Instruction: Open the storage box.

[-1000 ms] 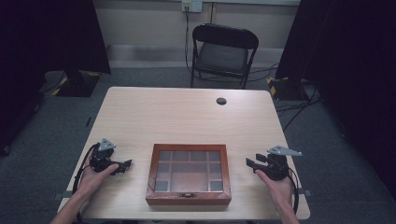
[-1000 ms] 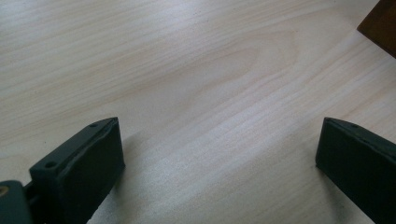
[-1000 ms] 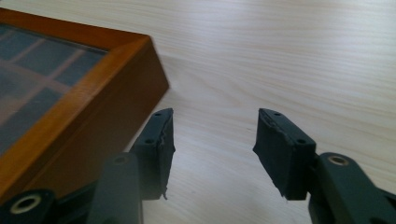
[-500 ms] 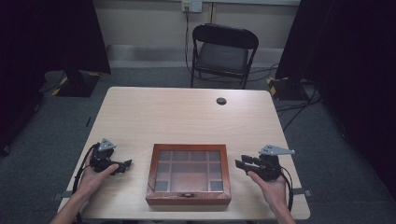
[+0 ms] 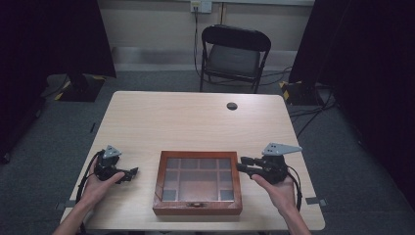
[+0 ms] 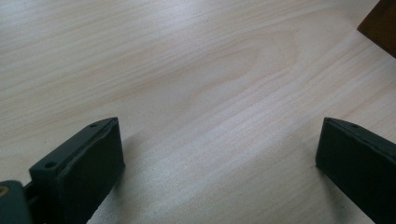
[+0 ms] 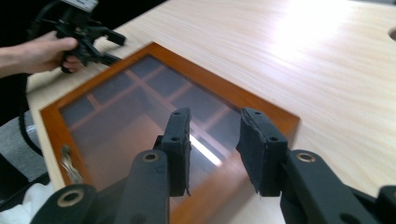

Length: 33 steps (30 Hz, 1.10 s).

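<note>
A brown wooden box (image 5: 197, 210) with a glass lid over several compartments lies flat at the table's front middle, its metal latch (image 5: 195, 205) facing the person. My right gripper (image 5: 242, 164) is open, and its jaws hover over the box's right rim (image 7: 224, 91) with nothing between them. My left gripper (image 5: 131, 174) rests on the table left of the box, a short gap away, jaws wide open (image 6: 219, 154) over bare wood. One corner of the box (image 6: 380, 25) shows ahead of it. The right gripper view also shows the left gripper (image 7: 114, 48) beyond the box.
The light wooden table (image 5: 195, 122) has a round cable hole (image 5: 232, 105) at its far right of centre. A black chair (image 5: 235, 51) stands behind the far edge. Dark curtains and floor cables lie around the table.
My right gripper has moved left from the table's right side until its jaws reach over the box's right rim. The left gripper and the box have stayed put.
</note>
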Each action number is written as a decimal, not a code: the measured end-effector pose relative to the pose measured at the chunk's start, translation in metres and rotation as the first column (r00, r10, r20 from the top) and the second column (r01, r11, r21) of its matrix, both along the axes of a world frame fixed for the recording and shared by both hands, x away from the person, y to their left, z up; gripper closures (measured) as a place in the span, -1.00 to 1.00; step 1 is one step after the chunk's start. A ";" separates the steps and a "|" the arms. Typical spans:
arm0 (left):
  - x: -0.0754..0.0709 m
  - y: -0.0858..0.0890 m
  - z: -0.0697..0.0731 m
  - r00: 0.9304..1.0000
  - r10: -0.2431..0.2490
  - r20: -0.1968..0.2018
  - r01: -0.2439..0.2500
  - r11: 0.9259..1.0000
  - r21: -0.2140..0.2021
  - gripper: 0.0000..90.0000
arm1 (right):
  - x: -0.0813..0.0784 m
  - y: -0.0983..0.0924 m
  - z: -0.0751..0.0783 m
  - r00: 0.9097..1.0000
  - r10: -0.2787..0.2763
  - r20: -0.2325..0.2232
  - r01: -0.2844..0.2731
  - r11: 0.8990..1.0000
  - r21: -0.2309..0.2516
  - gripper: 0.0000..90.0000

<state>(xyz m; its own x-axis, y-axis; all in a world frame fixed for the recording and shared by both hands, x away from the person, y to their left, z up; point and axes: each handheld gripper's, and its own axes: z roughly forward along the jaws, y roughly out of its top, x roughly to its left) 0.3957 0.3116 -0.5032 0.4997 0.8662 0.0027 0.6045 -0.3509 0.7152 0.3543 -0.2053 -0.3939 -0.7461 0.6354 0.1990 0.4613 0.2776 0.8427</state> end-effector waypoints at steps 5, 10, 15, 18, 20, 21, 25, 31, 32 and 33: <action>0.000 0.000 0.000 1.000 -0.001 0.000 0.001 1.000 0.000 -1.00 | 0.002 0.022 0.009 0.997 0.074 0.009 -0.074 0.997 -0.009 0.43; 0.000 0.000 0.000 1.000 0.000 0.000 0.000 1.000 0.000 -1.00 | -0.001 0.041 0.011 0.992 0.127 0.021 -0.128 0.992 0.007 0.43; 0.000 0.000 0.000 1.000 0.003 0.001 -0.003 1.000 0.002 -1.00 | -0.006 0.056 0.005 0.982 0.187 0.001 -0.187 0.982 -0.007 0.47; 0.000 -0.002 0.000 1.000 0.018 -0.004 -0.018 1.000 -0.003 -0.99 | -0.010 0.064 0.000 0.975 0.221 -0.012 -0.221 0.975 -0.013 0.54; -0.001 -0.002 0.001 1.000 0.019 -0.004 -0.019 1.000 0.001 -0.98 | -0.012 0.068 -0.004 0.969 0.244 -0.024 -0.244 0.970 -0.012 0.56; -0.001 -0.002 0.001 1.000 0.022 -0.004 -0.022 1.000 0.000 -0.98 | -0.014 0.072 -0.006 0.964 0.263 -0.028 -0.263 0.965 -0.014 0.58; -0.002 -0.003 0.002 1.000 0.019 -0.014 -0.019 1.000 0.001 -0.93 | -0.020 0.084 -0.012 0.946 0.320 -0.047 -0.321 0.947 -0.022 0.64; -0.004 -0.005 0.006 1.000 0.005 -0.012 -0.004 1.000 0.006 -0.73 | -0.027 0.099 -0.023 0.913 0.399 -0.080 -0.403 0.914 -0.039 0.70; -0.005 -0.005 0.006 1.000 0.002 -0.011 -0.002 1.000 0.006 -0.66 | -0.027 0.101 -0.025 0.911 0.404 -0.086 -0.409 0.912 -0.043 0.71; -0.005 -0.005 0.006 1.000 0.001 -0.017 -0.001 1.000 0.006 -0.64 | -0.028 0.103 -0.028 0.907 0.411 -0.094 -0.416 0.908 -0.045 0.71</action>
